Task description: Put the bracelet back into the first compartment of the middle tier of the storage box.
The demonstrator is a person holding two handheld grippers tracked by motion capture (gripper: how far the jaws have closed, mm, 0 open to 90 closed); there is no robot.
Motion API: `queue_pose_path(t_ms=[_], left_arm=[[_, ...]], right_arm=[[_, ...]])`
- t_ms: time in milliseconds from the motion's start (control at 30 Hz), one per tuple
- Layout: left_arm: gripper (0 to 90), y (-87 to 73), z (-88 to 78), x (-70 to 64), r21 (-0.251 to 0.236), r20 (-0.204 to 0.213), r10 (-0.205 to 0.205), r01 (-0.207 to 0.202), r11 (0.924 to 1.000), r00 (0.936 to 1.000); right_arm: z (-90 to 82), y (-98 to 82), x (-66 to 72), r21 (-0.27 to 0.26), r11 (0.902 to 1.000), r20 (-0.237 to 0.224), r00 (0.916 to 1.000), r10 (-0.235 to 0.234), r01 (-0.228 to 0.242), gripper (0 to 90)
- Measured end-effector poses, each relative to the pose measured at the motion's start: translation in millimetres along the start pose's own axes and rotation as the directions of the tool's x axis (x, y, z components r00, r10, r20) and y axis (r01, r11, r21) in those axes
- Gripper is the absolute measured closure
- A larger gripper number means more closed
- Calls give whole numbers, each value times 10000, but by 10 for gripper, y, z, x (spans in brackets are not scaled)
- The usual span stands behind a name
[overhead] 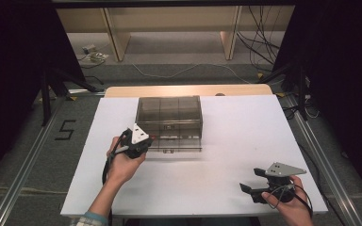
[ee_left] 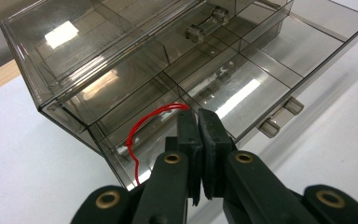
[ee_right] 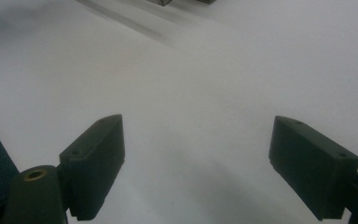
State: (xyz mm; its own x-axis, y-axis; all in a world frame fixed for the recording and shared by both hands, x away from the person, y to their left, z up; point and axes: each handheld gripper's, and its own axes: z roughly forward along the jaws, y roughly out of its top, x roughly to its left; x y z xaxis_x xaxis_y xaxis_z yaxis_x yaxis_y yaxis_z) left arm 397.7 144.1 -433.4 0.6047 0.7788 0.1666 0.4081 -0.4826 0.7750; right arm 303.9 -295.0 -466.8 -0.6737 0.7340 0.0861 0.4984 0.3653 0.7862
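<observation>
A smoky see-through compartment box [overhead: 169, 115] stands at the middle of the white table with its lid [ee_left: 70, 60] raised. My left gripper [overhead: 141, 141] hovers at the box's front left corner. In the left gripper view its jaws [ee_left: 199, 116] are pressed together on a thin red band [ee_left: 133, 133]. The band loops out from the tips over the front left compartment [ee_left: 135, 140]. Whether it touches the box floor I cannot tell. My right gripper [overhead: 250, 181] rests near the table's front right, wide open, with bare table between its fingers [ee_right: 98, 158].
The white tabletop [overhead: 245, 132] lies under everything, and a strip of wood [overhead: 188, 90] shows at its far edge. Two latches [ee_left: 279, 119] stick out from the box's front wall. Metal rails and cables run along the floor on both sides.
</observation>
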Motion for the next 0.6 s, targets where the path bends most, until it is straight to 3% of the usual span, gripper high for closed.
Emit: queue_pose_path(t_ms=[600], left_arm=[[882, 8, 59, 22, 96, 79, -53, 52, 9999, 10000]], right_arm=[[-4, 1, 4, 67, 10000, -12, 10000, 11, -11, 190]])
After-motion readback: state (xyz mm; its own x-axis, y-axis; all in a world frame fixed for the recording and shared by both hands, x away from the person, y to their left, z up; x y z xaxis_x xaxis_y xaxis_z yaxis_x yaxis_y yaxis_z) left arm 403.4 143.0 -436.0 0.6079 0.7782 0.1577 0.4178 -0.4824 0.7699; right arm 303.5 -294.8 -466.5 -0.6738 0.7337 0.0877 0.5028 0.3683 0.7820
